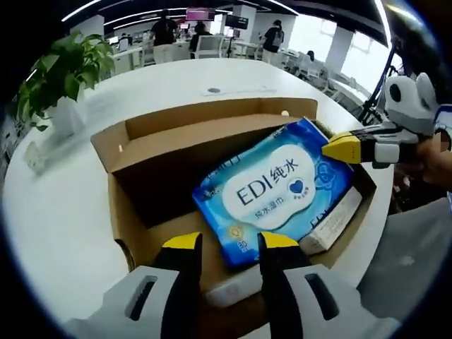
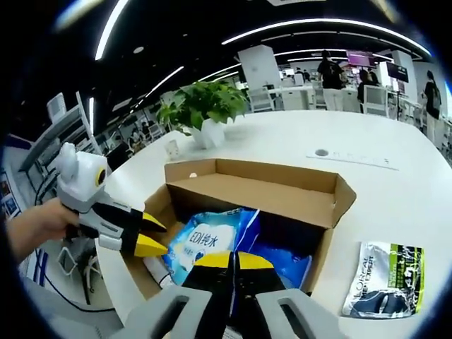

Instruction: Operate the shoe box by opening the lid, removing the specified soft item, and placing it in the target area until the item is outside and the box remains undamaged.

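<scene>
Mid-frame, the right gripper (image 2: pixel 234 260) is pinching the blue wipes pack (image 1: pixel 279 187), tilting out of the open shoe box (image 1: pixel 131 152); the left gripper (image 1: pixel 227 244) is hovering spread at the box's bottom edge.

Box (image 1: pixel 134 152): stood open on the tabletop (image 1: pixel 63 219).
Wipes pack (image 1: pixel 279 187): lay inside the box.
Plant (image 2: pixel 201 106): behind the box.
Sachet (image 2: pixel 385 279): right of it.

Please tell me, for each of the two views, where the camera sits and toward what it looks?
Left gripper view: rides the left gripper, facing the open shoe box; right gripper enters.
Right gripper view: rides the right gripper, gripping the wipes pack; left gripper and a hand enter.
Shared: box, pack, potted plant.
</scene>
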Tool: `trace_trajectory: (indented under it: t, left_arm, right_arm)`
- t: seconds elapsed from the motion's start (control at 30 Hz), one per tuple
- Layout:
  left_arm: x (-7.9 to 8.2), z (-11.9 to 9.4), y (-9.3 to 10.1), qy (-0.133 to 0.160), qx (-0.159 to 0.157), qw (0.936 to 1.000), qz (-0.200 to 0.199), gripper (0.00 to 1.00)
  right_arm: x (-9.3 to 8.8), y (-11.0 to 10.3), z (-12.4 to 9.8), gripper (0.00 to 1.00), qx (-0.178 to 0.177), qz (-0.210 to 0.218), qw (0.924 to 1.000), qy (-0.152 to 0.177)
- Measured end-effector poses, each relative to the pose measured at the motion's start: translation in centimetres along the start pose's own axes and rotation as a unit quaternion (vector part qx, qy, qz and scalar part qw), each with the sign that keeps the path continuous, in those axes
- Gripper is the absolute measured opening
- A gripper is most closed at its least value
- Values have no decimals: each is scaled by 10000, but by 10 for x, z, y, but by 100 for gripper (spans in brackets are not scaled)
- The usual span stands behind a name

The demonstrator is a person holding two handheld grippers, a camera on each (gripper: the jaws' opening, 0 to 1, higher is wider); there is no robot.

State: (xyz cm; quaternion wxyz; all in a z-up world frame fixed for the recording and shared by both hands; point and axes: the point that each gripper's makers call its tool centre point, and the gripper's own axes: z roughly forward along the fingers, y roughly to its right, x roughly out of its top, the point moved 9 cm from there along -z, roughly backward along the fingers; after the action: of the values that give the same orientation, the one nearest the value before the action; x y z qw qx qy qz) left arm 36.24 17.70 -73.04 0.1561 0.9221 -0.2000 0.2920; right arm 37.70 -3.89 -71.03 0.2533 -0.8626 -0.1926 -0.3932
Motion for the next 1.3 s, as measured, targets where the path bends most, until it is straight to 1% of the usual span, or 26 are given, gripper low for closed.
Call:
trace_trajectory:
  t: [0.03,0.13,0.23,0.33,0.37,0.47,0.5,0.57,0.63,0.73,0.87,1.03,1.23,1.3]
  left_arm:
    - [-1,2,0,-17,-4,10000,-12,30]
    - [-4,8,0,-199,-94,9997,-106,29]
    - [-5,14,0,-252,-209,9991,-254,24]
    - [-5,19,4,-270,-503,9970,-529,18]
    - [-5,20,3,-298,-415,9975,-491,19]
    - [-5,23,3,-359,-445,9969,-548,17]
    - [-5,24,4,-390,-398,9969,-563,16]
    - [-4,25,6,-436,-352,9973,-473,14]
    - [-3,25,5,-408,-199,9983,-360,8]
    - [-2,24,4,-368,-118,9986,-350,0]
    - [-2,20,2,-309,-146,9987,-367,0]
    - [2,12,1,-101,-222,9978,-617,0]
    - [6,3,7,16,-221,9980,-588,0]
    - [8,-2,8,100,-238,9978,-613,0]
  right_arm:
    - [0,0,-1,0,-8,3,10000,3]
    - [-2,4,-4,0,-42,24,10000,7]
    - [-4,6,-5,0,-63,61,10000,7]
    - [-5,6,-6,0,-65,89,9999,11]
    - [-5,7,-6,0,-78,78,9999,24]
    - [-6,6,-6,0,-43,111,9999,44]
    - [-6,5,-6,0,14,128,9998,123]
    - [-6,5,-6,0,20,139,9998,137]
    - [-7,5,-6,0,21,159,9998,153]
    - [-7,4,-7,0,30,227,9996,187]
    - [-7,4,-7,0,34,284,9993,225]
    - [-6,7,-11,0,15,350,9991,248]
    - [-2,9,-16,0,26,434,9986,317]
    - [0,10,-20,0,34,459,9983,362]
